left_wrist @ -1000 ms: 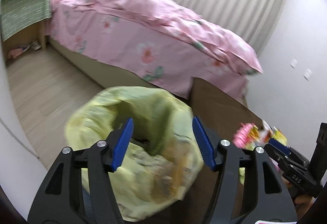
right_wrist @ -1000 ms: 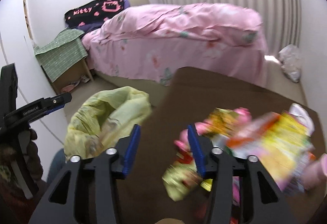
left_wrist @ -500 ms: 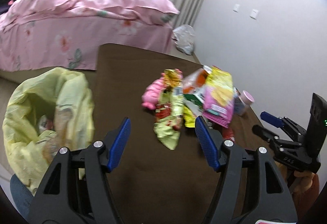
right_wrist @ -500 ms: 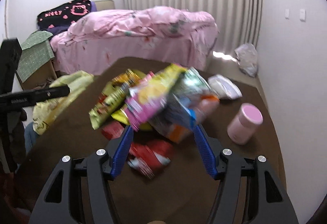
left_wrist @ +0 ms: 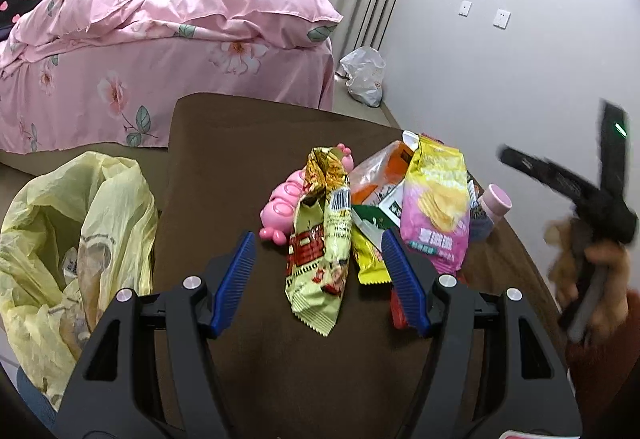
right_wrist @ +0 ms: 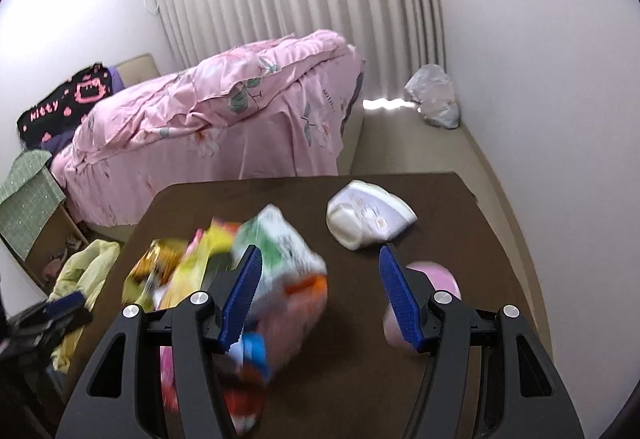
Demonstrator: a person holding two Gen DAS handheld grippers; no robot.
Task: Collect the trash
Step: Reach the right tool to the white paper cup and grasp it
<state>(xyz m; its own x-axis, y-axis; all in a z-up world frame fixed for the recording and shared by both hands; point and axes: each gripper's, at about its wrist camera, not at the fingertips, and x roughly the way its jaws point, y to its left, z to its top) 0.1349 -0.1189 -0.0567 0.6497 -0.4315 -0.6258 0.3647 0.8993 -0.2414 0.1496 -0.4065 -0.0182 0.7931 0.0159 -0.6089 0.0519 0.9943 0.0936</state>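
Both grippers have swung from the yellow bag at the table's left edge to the wrapper pile; left gripper spread and empty, right gripper just opened, empty, ready to pick.

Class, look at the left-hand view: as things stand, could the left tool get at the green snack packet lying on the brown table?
Probably yes. The left tool is open and empty, with the green snack packet lying flat straight ahead between its blue pads. Nothing lies over the packet's near end; the yellow packet only sits beside it.

Motion blurs the snack wrappers in the right wrist view; the pink cup sits half hidden behind a blue pad there. The yellow trash bag is cut off at the frame's left edge.
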